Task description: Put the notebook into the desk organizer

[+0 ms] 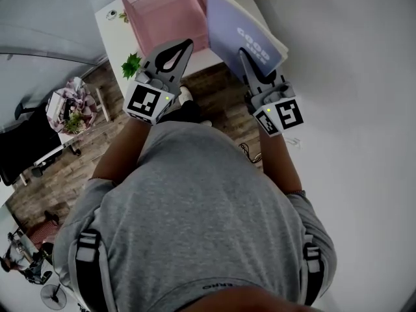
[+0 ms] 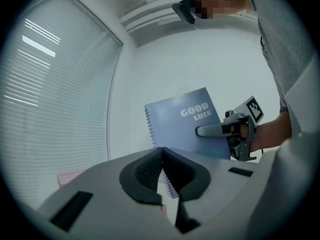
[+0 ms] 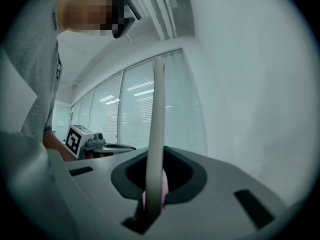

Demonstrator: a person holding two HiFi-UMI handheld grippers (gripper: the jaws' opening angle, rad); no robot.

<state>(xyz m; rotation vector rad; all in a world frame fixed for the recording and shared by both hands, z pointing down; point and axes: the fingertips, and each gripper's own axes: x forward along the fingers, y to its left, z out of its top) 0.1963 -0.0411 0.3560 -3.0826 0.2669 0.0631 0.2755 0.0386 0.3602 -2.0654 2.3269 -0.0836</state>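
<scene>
The white tabletop (image 1: pixel 116 36) lay ahead of me in the head view. The pink translucent desk organizer (image 1: pixel 162 12) stood on it, open at the top, and as far as I could see nothing was in it.

The "GOOD LUCK" spiral notebook (image 1: pixel 244 28) was not in it yet. It hung in the air on edge, just beside the organizer's right wall, with its cover turned toward the left tongs. The right tongs (image 1: pixel 243 52) were clamped on it near the edge opposite the spiral, and in the right gripper view it ran as a thin pale strip (image 3: pixel 156 134) straight up between the pads.

That narrow grip at one edge worried me most. I judged the long unsupported span could swing or pivot in the pads if a corner caught the organizer's rim. A knock like that might also push the light box across the tabletop, or tip it. The wire binding (image 2: pixel 149 126) looked likely to snag on the pink wall if it went in first. With only one edge held, a slip would drop the notebook outside the organizer.

The left tongs (image 1: pixel 187 43) were closed tip to tip and held nothing. They sat near the organizer's front corner, where they could steady it. Both forearms reached out in front of the grey shirt, with the tongs aimed forward at the tabletop and the marker cubes facing up.
</scene>
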